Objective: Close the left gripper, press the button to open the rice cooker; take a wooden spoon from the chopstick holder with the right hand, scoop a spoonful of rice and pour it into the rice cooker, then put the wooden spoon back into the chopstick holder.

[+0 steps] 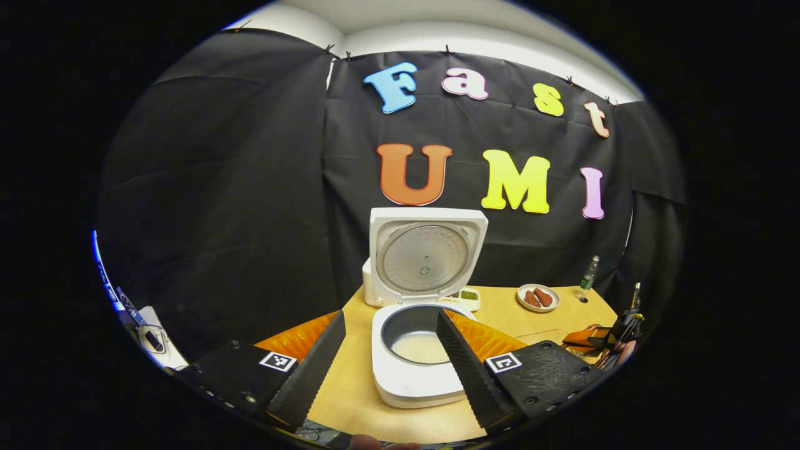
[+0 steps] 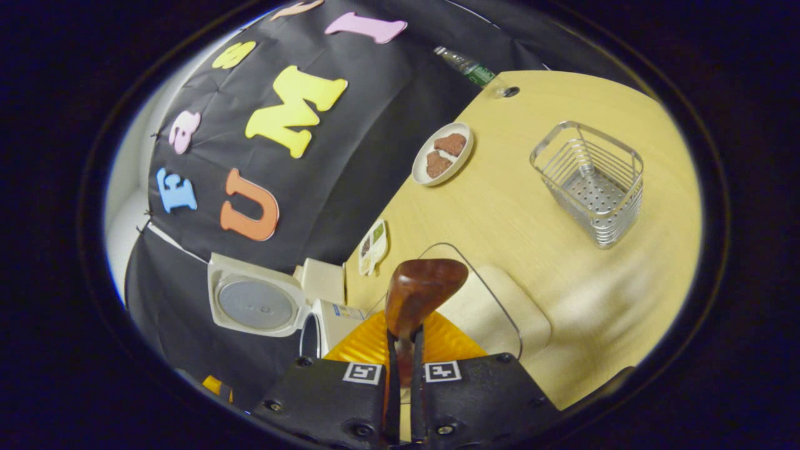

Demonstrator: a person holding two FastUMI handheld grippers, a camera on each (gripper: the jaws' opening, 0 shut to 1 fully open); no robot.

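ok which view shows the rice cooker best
The left gripper view: the rice cooker sits centered and upright, lid raised, and you look straight into the pot with rice at the bottom. In the right gripper view it lies tilted at the lower left edge, mostly lid, partly behind the wooden spoon.

Rice cooker (image 1: 417,350) open, rice inside, between spread fingers (image 1: 312,369).

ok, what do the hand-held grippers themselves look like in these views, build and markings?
Left hand-held gripper: two long wedge-shaped fingers with ribbed faces, on dark blocky mounts with screws, each carrying a square black-and-white tag. Right hand-held gripper: the same dark screwed mounts and paired square tags, with narrow fingers seen edge-on.
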